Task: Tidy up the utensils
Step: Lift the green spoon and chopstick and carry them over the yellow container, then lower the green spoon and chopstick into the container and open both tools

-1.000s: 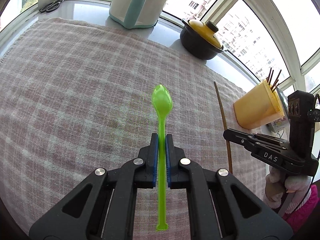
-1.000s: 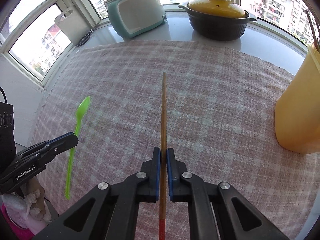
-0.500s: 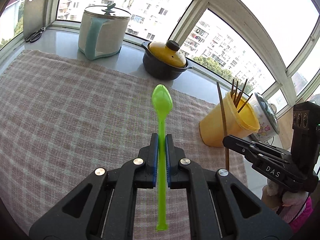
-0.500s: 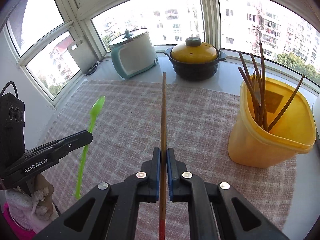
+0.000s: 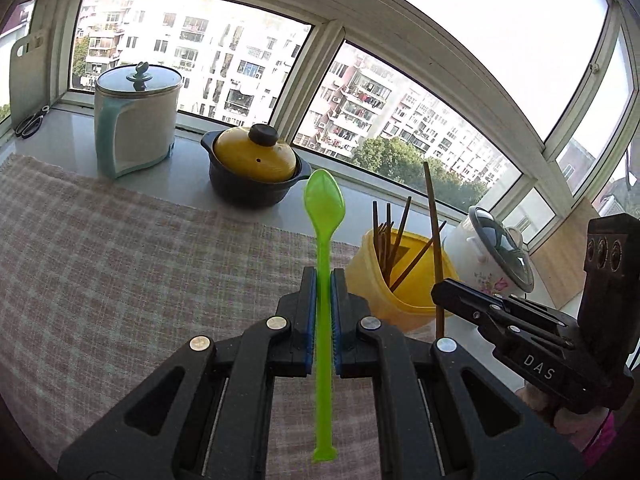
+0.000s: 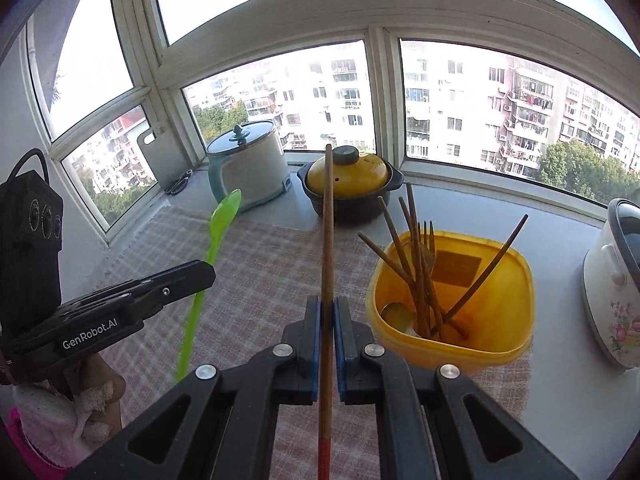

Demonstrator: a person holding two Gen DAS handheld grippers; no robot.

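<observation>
A: Right, where's the round yellow plastic utensil tub (image 6: 452,300)?

B: Right edge of the checked pink tablecloth (image 5: 120,264), ahead-right of both tools.

A: Grips?

B: Left gripper (image 5: 322,312) clamps the green plastic spoon (image 5: 324,216), bowl forward; right gripper (image 6: 327,332) pinches a brown wooden chopstick (image 6: 328,220), pointing forward, nearer the tub.

Hand-held grippers: two, the left hand-held gripper (image 5: 323,280) and the right hand-held gripper (image 6: 327,308).
Green spoon (image 5: 323,208): one, clamped in the left.
Loose wooden chopstick (image 6: 327,240): one, clamped in the right.
Yellow tub (image 6: 516,344): one.
Chopsticks in the tub (image 6: 412,248): about five sticks, hard to split apart.
Fork (image 6: 427,240): one, in the tub.
Metal spoon (image 6: 396,314): one, low in the tub.
Lidded pots: three, a teal-and-white cooker (image 6: 256,168), a yellow-lidded casserole (image 6: 352,184), a floral pot (image 6: 616,292).
Scissors (image 5: 30,124): one pair.
Cutting board (image 5: 26,76): one.
Checked cloth (image 5: 120,280): one.
</observation>
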